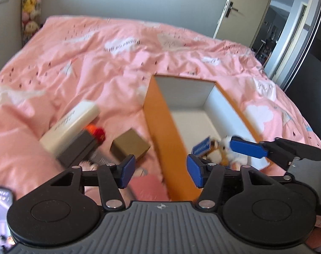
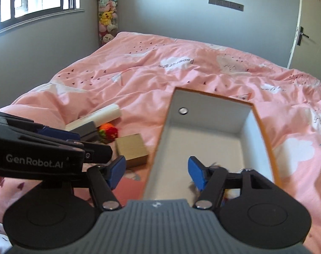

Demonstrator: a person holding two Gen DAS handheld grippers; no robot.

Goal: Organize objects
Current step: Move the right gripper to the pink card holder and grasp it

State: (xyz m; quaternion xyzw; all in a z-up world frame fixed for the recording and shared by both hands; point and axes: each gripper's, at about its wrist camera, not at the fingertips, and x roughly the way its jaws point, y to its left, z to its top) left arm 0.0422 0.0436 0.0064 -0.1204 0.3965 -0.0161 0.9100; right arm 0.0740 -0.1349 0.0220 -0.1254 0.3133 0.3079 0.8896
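An open orange box with a white inside lies on the pink bed; it also shows in the right wrist view. A brown and white plush toy with a blue tag lies in its near end. My left gripper is open and empty, its jaws astride the box's left wall. My right gripper is open and empty, astride the same wall; its blue finger reaches over the plush. Left of the box lie a cream box, a dark box, a red-orange toy and a brown box.
The pink duvet covers the whole bed. A column of plush toys hangs in the far corner by the window. A door stands open at the right, beside a dark wardrobe.
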